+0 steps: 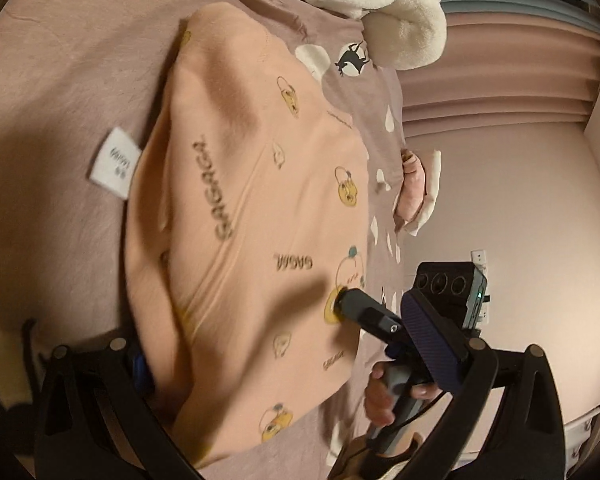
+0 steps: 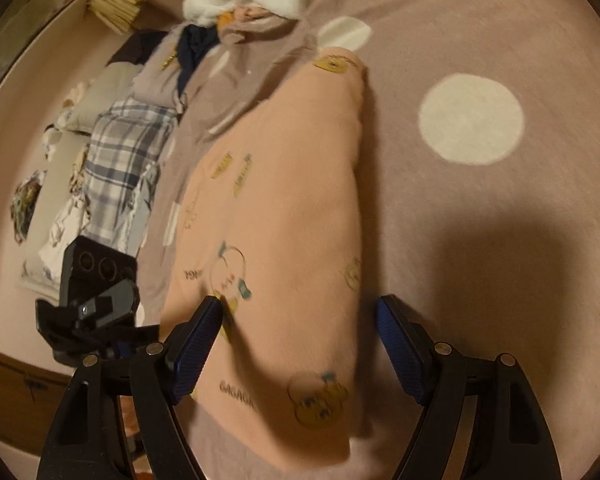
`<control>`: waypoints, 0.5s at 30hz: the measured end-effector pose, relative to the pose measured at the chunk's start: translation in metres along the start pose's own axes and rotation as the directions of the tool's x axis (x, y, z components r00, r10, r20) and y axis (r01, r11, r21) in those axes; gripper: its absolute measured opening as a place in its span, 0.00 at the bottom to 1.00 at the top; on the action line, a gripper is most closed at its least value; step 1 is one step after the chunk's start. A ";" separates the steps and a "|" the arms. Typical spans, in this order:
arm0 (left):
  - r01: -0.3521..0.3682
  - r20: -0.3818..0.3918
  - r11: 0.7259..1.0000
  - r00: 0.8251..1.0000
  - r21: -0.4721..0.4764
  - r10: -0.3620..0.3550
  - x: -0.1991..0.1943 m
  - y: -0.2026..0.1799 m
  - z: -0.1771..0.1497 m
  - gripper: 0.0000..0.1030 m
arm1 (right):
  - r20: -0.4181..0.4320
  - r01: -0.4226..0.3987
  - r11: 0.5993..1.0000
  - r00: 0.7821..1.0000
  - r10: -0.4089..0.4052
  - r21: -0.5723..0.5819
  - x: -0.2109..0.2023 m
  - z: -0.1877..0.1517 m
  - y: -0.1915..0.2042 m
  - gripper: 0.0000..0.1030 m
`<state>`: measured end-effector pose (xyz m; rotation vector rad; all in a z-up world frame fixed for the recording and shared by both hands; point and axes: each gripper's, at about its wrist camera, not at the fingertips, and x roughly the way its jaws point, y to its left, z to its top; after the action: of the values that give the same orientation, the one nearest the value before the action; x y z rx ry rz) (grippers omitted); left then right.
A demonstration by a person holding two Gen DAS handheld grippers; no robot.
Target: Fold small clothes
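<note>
Bedspread (image 2: 500, 200): mauve, white-dotted; carries everything.
Peach garment (image 2: 284, 216): partly folded, lying mid-bedspread.
Right gripper (image 2: 300, 320): jaws wide, straddling the garment's near edge, gripping nothing; you should catch both layers squarely.
Left gripper (image 1: 288, 360): wide apart, garment between, apparently unclamped.

A mauve bedspread (image 2: 500, 240) with white dots carries the peach garment (image 2: 284, 216) and a white fleece (image 1: 392, 4).
</note>
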<state>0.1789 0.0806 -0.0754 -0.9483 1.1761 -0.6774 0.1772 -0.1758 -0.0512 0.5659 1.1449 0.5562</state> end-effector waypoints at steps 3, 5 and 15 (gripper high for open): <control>-0.025 0.023 1.000 0.999 0.005 0.025 0.003 -0.004 0.000 0.99 | 0.013 -0.020 0.999 1.000 0.020 0.039 0.000 0.004 -0.004 0.77; -0.051 0.027 0.999 0.998 0.016 0.050 0.005 -0.006 -0.001 0.99 | 0.014 -0.020 0.999 1.000 0.020 0.035 0.000 0.003 -0.003 0.77; -0.151 0.109 0.988 0.982 -0.028 0.153 0.002 0.016 0.005 0.36 | 0.048 0.033 0.999 0.998 -0.034 0.020 0.002 0.002 -0.001 0.69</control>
<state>0.1835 0.0878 -0.0903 -0.8911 1.1452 -0.4857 0.1796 -0.1755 -0.0526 0.5726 1.1128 0.5008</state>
